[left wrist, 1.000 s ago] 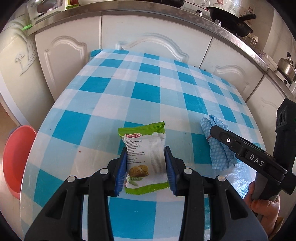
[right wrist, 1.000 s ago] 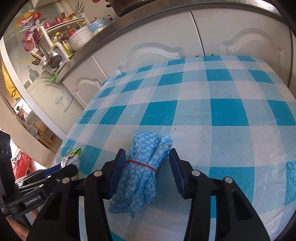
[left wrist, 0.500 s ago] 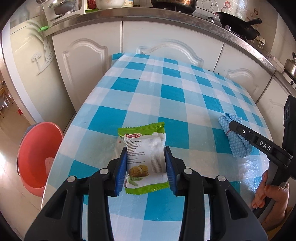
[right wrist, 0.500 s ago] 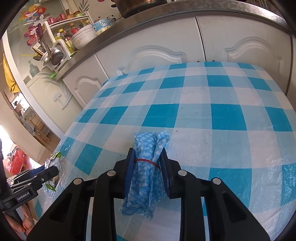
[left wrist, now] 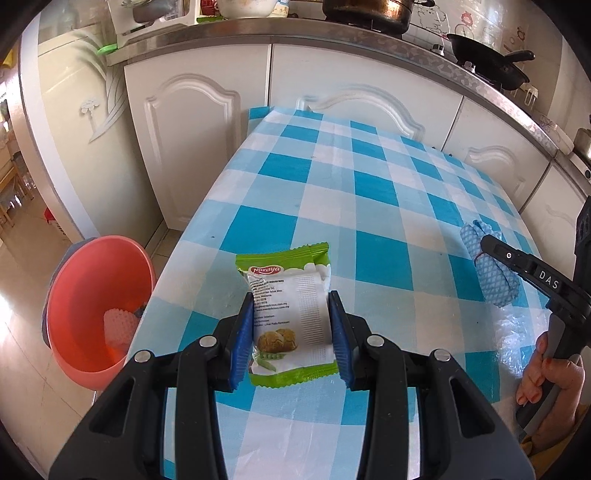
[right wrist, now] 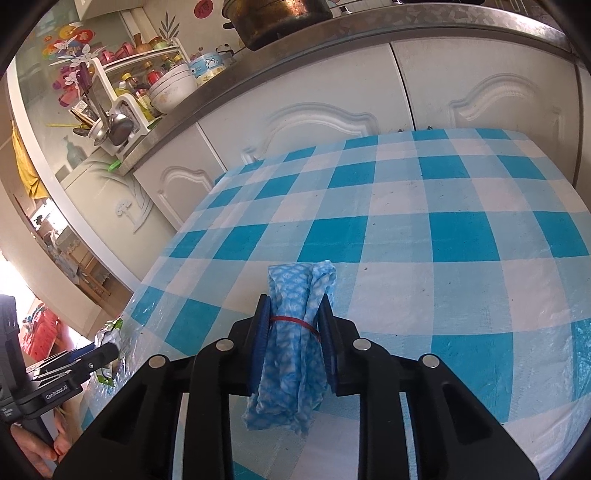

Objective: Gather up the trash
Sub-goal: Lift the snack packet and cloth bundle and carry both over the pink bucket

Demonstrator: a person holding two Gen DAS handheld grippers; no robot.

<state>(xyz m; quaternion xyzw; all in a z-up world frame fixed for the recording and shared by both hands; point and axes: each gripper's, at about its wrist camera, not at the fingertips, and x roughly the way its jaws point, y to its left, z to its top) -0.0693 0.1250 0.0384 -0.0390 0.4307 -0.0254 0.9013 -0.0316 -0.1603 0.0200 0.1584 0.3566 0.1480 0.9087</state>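
Snack wrapper (left wrist: 290,314): green and white, printed, clamped upright between the two blue pads (left wrist: 243,332) of the left gripper (left wrist: 291,328). The pads press on both long edges of the wrapper; its top and bottom seams stick out beyond them. The wrapper hangs above the near left part of the table (left wrist: 369,206), over the blue and white checked cloth.

Rolled cloth (right wrist: 295,332): light blue with a white pattern, bound by a thin red band (right wrist: 295,322). The right gripper (right wrist: 295,332) is clenched on it at the band, with both blue pads (right wrist: 260,339) pressing on its sides. The loose lower end of the roll droops below the jaws; the upper end points away from the camera. In the left wrist view the same roll (left wrist: 491,273) appears at the right edge of the table, under the black finger of the right gripper (left wrist: 517,266), whose handle is held by a hand (left wrist: 554,380).

Left of the table, on the floor, a red basin (left wrist: 92,306) stands just beside the table edge. It contains a pale pink ribbed item (left wrist: 120,326).

Beyond the table, white cabinet doors (left wrist: 199,147) run beneath a steel-edged counter (left wrist: 221,37). A dark pot (left wrist: 365,11) and a black pan (left wrist: 487,59) sit on the counter.
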